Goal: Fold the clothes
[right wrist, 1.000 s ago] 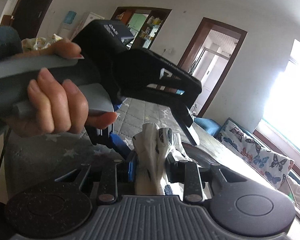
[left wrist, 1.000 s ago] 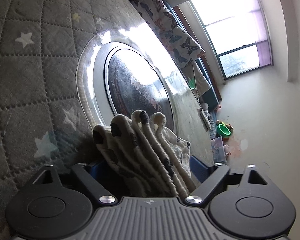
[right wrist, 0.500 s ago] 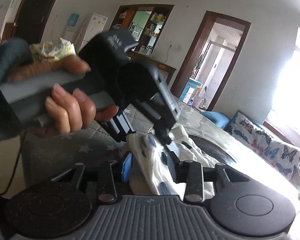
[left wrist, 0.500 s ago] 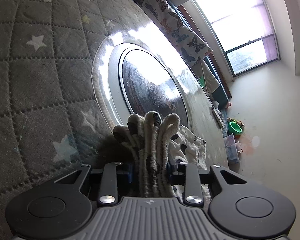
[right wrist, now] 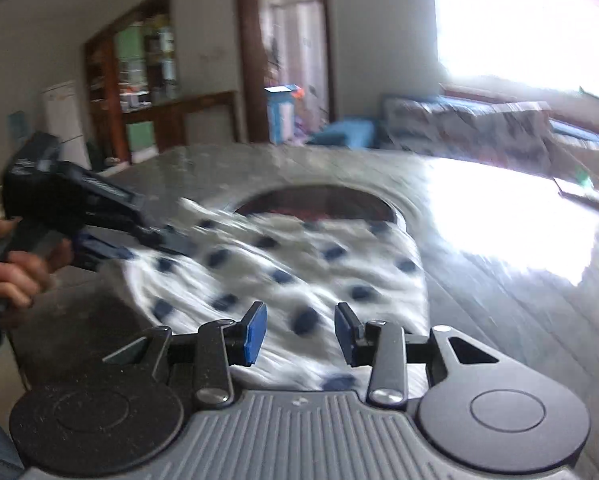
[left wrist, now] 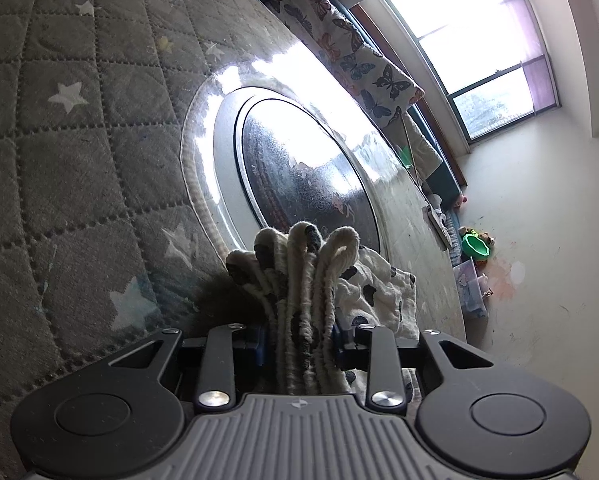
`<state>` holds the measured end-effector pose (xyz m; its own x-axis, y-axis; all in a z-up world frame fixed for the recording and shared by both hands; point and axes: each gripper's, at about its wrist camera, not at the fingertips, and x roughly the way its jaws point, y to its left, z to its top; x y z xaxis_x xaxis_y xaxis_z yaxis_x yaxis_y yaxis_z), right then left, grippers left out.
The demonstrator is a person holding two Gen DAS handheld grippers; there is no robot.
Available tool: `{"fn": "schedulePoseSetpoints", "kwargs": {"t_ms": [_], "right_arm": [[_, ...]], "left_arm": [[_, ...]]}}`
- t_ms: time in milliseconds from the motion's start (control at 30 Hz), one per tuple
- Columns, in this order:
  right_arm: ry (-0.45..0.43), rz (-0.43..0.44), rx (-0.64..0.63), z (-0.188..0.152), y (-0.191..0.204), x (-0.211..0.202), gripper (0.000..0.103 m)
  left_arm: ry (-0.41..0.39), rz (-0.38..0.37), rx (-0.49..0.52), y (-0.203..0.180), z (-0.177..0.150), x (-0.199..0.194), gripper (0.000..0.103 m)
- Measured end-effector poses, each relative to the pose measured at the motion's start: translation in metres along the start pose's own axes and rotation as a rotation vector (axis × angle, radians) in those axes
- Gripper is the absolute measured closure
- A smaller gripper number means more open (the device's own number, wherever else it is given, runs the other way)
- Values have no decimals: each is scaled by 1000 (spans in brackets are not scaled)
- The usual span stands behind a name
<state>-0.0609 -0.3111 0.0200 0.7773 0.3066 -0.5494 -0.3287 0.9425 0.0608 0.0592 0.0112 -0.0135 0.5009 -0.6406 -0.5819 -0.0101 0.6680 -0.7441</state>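
Clamped tight, the left gripper (left wrist: 301, 346) pinches a bunched stack of ribbed hems on the white garment (left wrist: 299, 276) with dark spots; a second ago its jaws stood apart. Jaws of the right gripper (right wrist: 300, 334) are now apart with nothing pinched, having let the cloth go. That cloth lies spread and soft over the table (right wrist: 499, 280), partly covering its round glass inset (left wrist: 299, 168). Beside it lies a grey quilted mat (left wrist: 59, 140) with stars. Likely one fold is finished.

The cloth (right wrist: 283, 264) is white with dark blue spots. The quilted mat (left wrist: 71, 152) is grey with pale stars. The cushion (left wrist: 351, 52) is white with butterflies. The bowl (left wrist: 475, 245) is green. The gripper pads (right wrist: 255, 334) are blue.
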Motion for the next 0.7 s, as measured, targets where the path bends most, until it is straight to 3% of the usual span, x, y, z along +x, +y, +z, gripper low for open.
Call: {"fn": "schedulePoseSetpoints", "kwargs": {"t_ms": [200, 433, 700], "right_arm": [[93, -65, 57, -13, -26, 2, 65], [75, -39, 121, 14, -48, 7, 65], [116, -42, 201, 35, -80, 71, 65]], "left_arm": [[7, 28, 41, -6, 1, 0, 71], [17, 38, 57, -8, 3, 1, 70], [22, 70, 88, -9, 9, -3, 69]]}}
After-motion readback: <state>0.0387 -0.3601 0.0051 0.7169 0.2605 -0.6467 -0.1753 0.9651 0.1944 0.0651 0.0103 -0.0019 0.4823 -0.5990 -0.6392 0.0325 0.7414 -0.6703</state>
